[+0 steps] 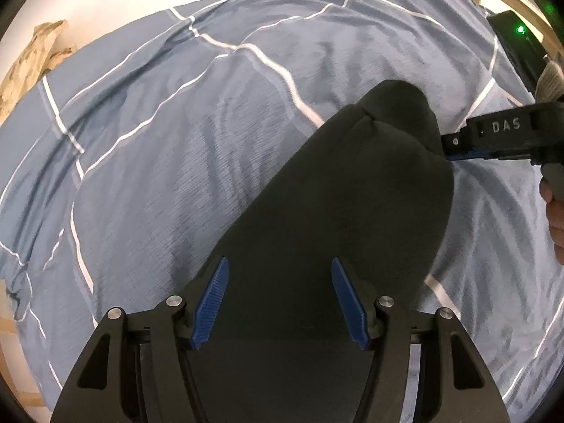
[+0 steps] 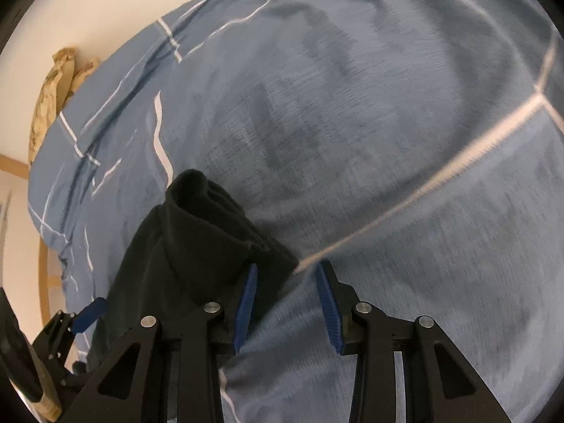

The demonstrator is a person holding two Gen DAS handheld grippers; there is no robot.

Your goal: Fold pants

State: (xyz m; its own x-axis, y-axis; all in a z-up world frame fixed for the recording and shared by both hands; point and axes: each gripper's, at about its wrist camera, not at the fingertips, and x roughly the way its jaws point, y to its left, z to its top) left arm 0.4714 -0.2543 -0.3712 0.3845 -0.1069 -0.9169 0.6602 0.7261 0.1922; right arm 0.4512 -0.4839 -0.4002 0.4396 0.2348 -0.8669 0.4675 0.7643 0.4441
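Pants (image 1: 335,218), black and folded into a long thick band, lie on the blue bedcover (image 1: 158,134) with white stripes, reaching from between the fingers of the left gripper (image 1: 280,303) away to the far right, where their rounded, bunched end sits; the left gripper stands wide open above the near part of the cloth, its blue pads (image 1: 211,306) apart and clamping nothing. From the right wrist view, the right gripper (image 2: 287,305) is also open, its left blue pad (image 2: 245,308) right at the edge of the pants' (image 2: 197,246) rolled end and its right pad over bare bedcover (image 2: 423,211). In the left view that gripper (image 1: 449,148) comes in from the right, its tip at the pants' far end. A tan crumpled thing (image 1: 31,60) lies against the pale wall, far left
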